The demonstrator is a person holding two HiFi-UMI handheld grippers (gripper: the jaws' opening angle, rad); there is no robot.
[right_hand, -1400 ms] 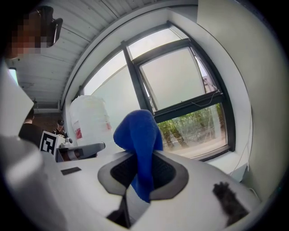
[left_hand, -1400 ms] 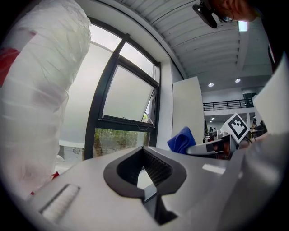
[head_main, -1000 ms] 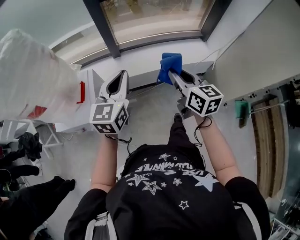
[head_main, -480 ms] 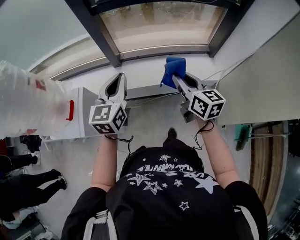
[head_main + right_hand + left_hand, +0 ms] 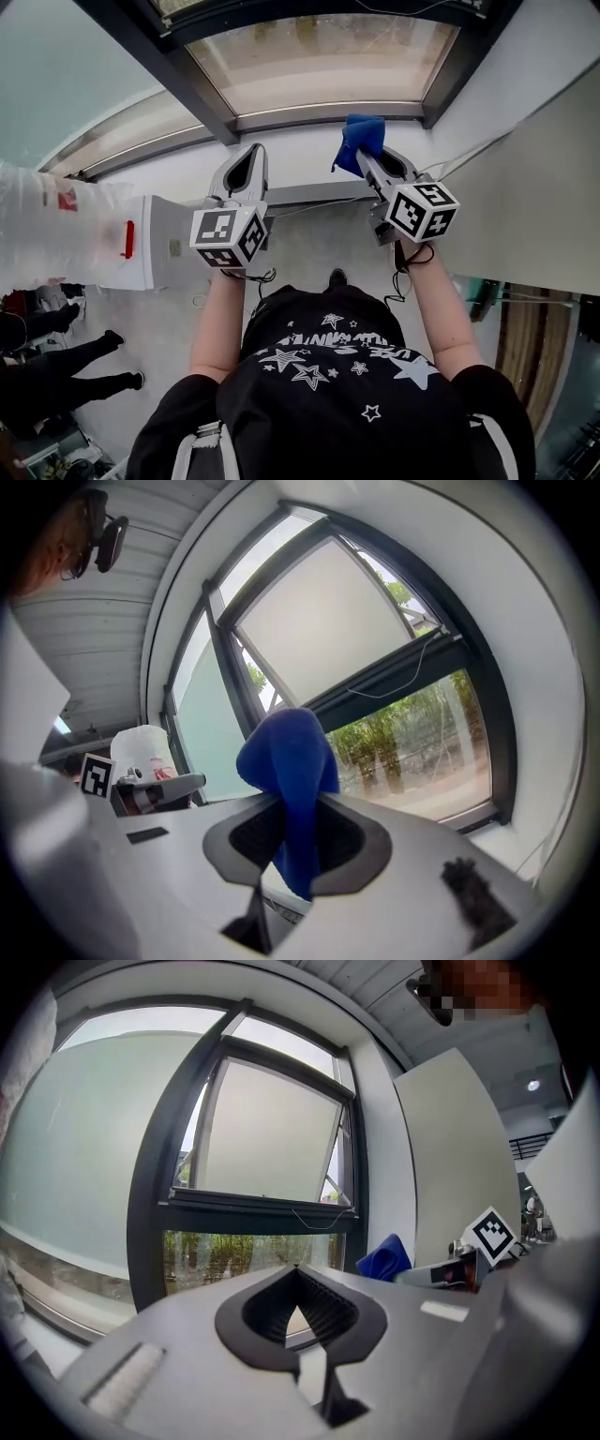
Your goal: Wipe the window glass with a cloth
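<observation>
Right gripper view: what do the right tongs [image 5: 298,810] hold?
They're clenched on the blue cloth [image 5: 286,761]; it's bunched up near the window glass [image 5: 319,58], by the lower right corner; whether it touches, I can't tell.
And the left tongs [image 5: 296,1274]?
Closed on nothing; they point at the same glass, left of the cloth.

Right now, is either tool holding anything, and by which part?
The right tool is shut on the blue cloth, pinched around its middle. A bunch sticks out past the jaws and a short tail hangs behind. The left tool is shut and empty.
</observation>
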